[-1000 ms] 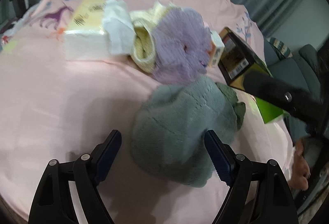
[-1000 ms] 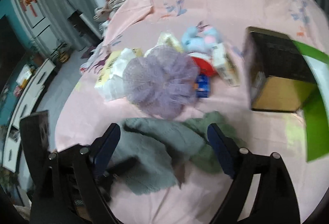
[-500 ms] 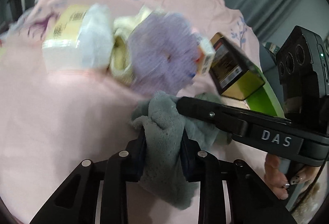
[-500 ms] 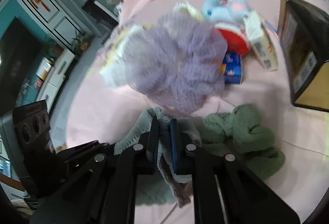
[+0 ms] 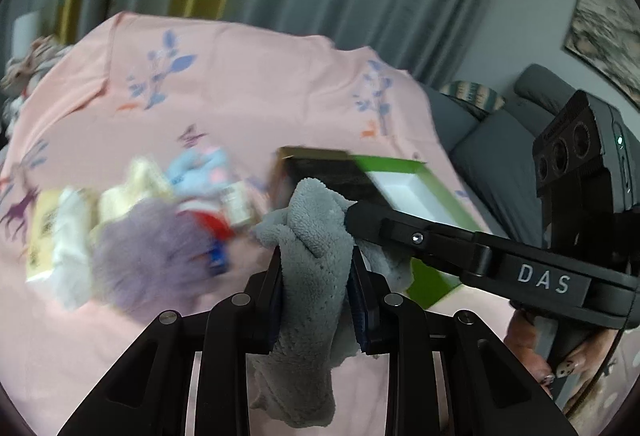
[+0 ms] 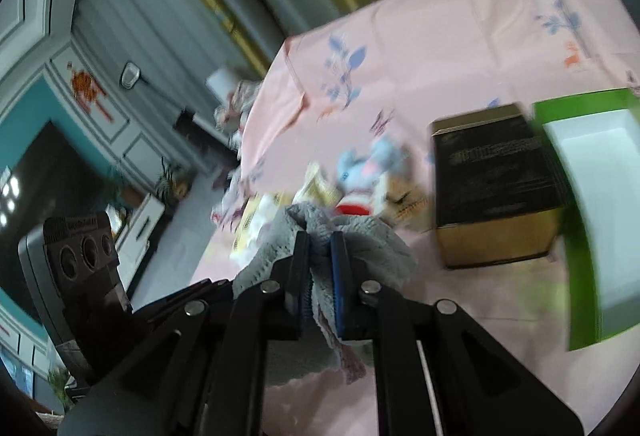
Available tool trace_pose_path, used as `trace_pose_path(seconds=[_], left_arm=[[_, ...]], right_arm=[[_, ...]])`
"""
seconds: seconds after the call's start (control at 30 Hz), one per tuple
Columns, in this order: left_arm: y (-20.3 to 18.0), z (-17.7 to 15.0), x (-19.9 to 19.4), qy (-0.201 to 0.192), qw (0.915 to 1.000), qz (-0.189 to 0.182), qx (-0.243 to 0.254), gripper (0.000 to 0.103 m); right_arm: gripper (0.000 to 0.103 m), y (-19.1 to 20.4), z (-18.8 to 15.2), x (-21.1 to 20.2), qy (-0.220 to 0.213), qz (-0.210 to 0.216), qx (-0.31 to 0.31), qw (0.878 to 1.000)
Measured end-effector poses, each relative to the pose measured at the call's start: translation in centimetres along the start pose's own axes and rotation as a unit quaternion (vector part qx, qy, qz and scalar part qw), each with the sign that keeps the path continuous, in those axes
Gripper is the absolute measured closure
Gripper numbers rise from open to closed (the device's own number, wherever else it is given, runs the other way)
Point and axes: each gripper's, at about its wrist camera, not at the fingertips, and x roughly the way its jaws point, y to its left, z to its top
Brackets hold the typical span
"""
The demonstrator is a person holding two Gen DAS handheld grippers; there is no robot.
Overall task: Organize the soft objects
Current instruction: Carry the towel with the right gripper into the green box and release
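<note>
A grey-green fleece cloth (image 5: 316, 236) hangs bunched above the pink bedspread (image 5: 248, 75), held from two sides. My left gripper (image 5: 316, 256) is shut on its thick middle fold, and a tail droops below the jaws. My right gripper (image 6: 319, 238) is shut on another fold of the same cloth (image 6: 368, 240); in the left wrist view its fingers (image 5: 360, 215) reach in from the right and meet the cloth's top. Below lies a blurred pile: a purple mesh pouf (image 5: 148, 260), a blue plush toy (image 5: 196, 167) and a tissue pack (image 5: 44, 232).
A black and gold box (image 6: 492, 171) stands right of the pile. Beside it lies a green tray with a white inside (image 6: 592, 203). A grey sofa (image 5: 500, 147) is past the bed's right edge and curtains hang behind. A person's hand (image 5: 532, 340) holds the right gripper's handle.
Both grippers were open around the cloth lying on the bedspread; they shut on it and have lifted it. The pile and the box now sit lower and farther off.
</note>
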Motion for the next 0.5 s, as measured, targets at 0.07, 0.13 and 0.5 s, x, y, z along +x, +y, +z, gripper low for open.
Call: trace_pose_path(seconds=[0.07,0.13,0.5], left_arm=[[-2.0,0.6,1.0,0.001,0.9998,-0.005,0.019,0.075],[-4.1,1.3,2.4,0.003,0.9992,-0.008,0.039,0.075],[-13.8,3.1,10.8,0.03,0.9927,-0.067,0.096,0.075]], right_arm=[[0.093,-1.6,0.5,-1.8,-0.023,-0.009,0.012,1.0],[0.093,-2.7,0.9,-3.2,-0.041,-0.017,0.019,0.999],[0.093,-11.7,1.5,-10.5,-0.158,-0.082,0.111,0.978]])
